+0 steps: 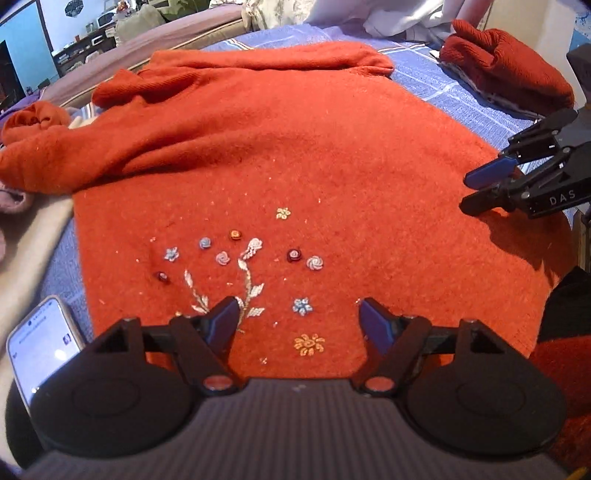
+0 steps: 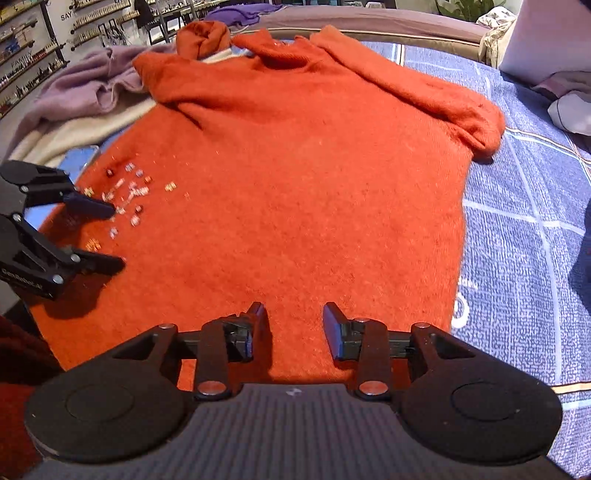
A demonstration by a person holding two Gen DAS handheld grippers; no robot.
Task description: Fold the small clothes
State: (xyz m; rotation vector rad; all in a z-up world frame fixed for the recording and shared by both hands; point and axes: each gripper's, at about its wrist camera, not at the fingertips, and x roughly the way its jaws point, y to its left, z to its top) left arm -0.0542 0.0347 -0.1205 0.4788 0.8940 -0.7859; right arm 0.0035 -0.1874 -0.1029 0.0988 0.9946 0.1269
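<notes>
An orange sweater (image 1: 288,147) with small embroidered flowers (image 1: 251,258) lies spread flat on a blue checked bedcover (image 1: 436,85). Both sleeves are folded in across its far end. My left gripper (image 1: 298,317) hovers over the flowered near part, jaws wide apart, nothing between them. It also shows at the left edge of the right wrist view, left gripper (image 2: 116,236). My right gripper (image 2: 294,317) stands open above the sweater's plain near part (image 2: 295,184), empty; it shows at the right of the left wrist view, right gripper (image 1: 466,190).
A folded red knit garment (image 1: 506,70) lies at the far right on the bedcover (image 2: 524,229). A phone (image 1: 40,343) with a lit screen rests at the sweater's near left. A lilac garment (image 2: 85,92) and cream cloth (image 2: 74,125) lie to the left. White fabric (image 1: 399,18) lies beyond.
</notes>
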